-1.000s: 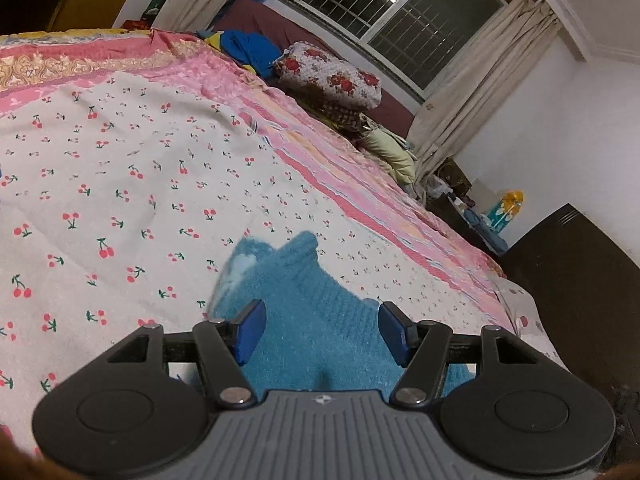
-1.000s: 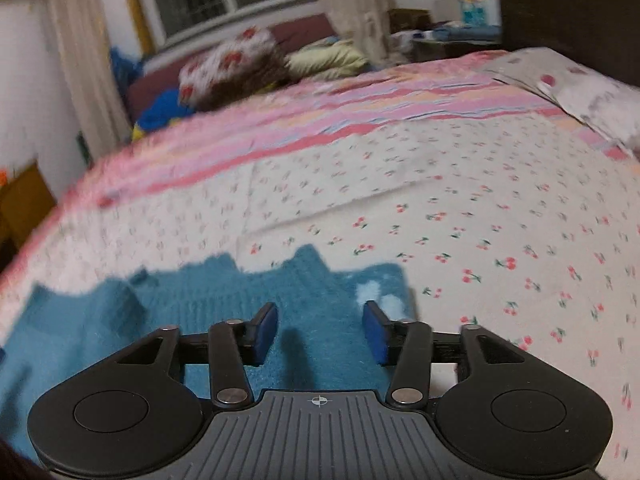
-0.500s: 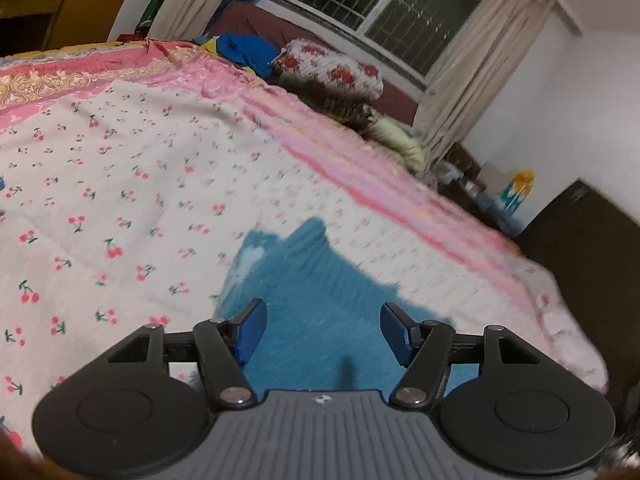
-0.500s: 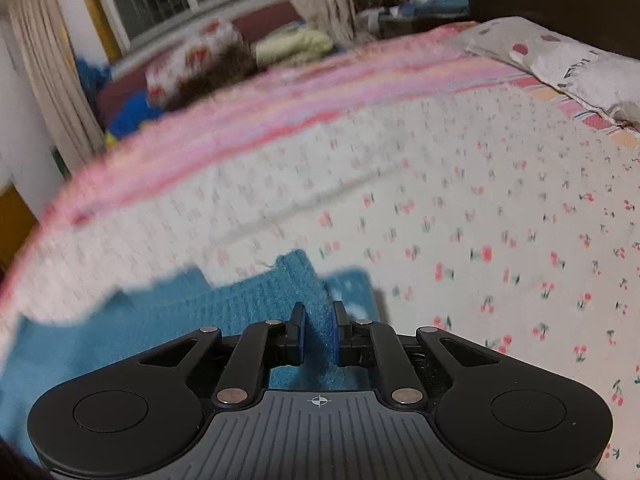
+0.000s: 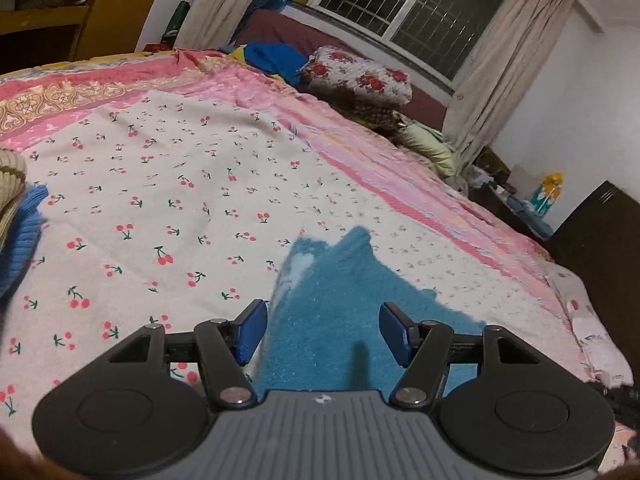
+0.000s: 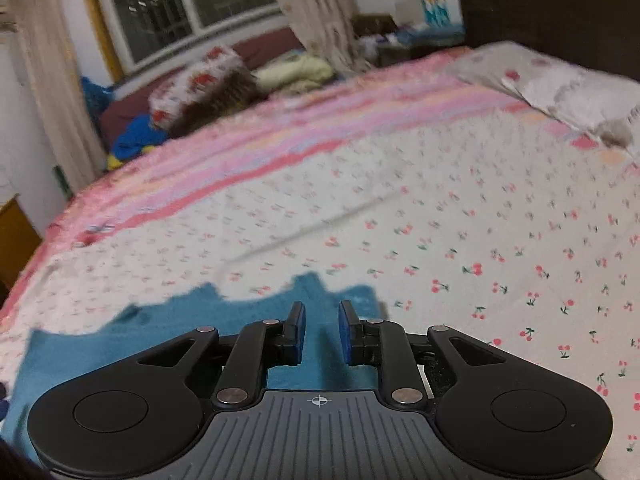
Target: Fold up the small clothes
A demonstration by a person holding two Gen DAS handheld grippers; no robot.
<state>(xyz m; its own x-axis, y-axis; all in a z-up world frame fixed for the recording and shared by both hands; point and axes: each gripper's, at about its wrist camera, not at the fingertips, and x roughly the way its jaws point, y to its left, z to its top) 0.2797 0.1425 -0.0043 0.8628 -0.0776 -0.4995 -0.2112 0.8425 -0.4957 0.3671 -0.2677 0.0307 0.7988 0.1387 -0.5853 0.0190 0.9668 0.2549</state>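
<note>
The left gripper is held with its jaws wide apart over the near end of a blue fuzzy top. The right gripper is held with its jaws a small way apart, nothing between them (the same top lies flat under it). The top is spread on the cherry bedspread. Far back, a flowered pillow is seen below the window.

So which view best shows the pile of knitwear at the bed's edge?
The left wrist view: the beige and blue knitwear pile sits at its left border, partly cropped. The right wrist view doesn't show it, only the teal garment under the right hand-held gripper.
</note>
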